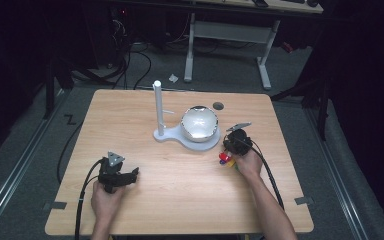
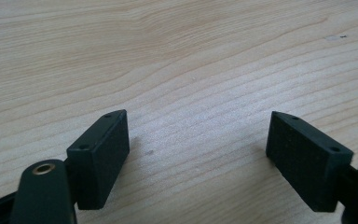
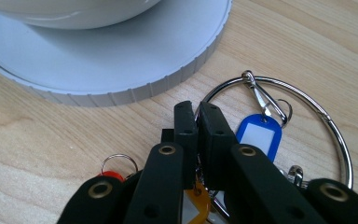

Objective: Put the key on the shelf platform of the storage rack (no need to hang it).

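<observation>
Keys (image 3: 256, 135) on their big ring (image 3: 307, 107) sit at four o'clock of the white stand (image 1: 187, 135); my right hand-held gripper (image 3: 198, 116) is clamped on the ring, hanging left to do. My left hand-held gripper (image 2: 198, 154) rests apart on the worktop (image 1: 180, 185).

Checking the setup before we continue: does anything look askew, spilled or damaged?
Nothing stands out. The right gripper is clamped on the key ring beside the white stand, which stands upright; the left gripper is open over bare table.
</observation>
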Demonstrator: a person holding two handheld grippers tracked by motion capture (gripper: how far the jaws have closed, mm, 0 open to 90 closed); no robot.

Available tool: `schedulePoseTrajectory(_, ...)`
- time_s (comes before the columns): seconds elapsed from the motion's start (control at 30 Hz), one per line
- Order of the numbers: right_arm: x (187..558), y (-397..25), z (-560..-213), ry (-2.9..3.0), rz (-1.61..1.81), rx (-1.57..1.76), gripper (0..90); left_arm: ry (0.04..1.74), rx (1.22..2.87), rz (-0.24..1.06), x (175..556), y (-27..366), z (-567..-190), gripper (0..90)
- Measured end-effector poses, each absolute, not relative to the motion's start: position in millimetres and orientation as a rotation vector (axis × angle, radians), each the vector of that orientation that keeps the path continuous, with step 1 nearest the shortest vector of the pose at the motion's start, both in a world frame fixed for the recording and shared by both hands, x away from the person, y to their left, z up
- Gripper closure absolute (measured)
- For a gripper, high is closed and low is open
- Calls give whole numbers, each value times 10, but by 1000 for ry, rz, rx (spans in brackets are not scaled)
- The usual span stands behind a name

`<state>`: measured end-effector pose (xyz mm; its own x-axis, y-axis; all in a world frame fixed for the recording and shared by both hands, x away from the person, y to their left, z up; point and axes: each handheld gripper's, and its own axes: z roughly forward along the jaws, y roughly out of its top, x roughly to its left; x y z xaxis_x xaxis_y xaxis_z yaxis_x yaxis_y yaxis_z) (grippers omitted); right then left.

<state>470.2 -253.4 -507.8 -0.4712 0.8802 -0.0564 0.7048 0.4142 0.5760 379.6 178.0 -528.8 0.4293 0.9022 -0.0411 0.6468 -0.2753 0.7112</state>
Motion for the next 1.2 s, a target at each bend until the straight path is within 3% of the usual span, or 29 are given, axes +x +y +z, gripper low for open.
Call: schedulePoseTrajectory(1.2, 4349, -2911, -4321, 2171, 1133, 1320, 878, 1302, 2022, 495, 3797, 1780, -5288, 217)
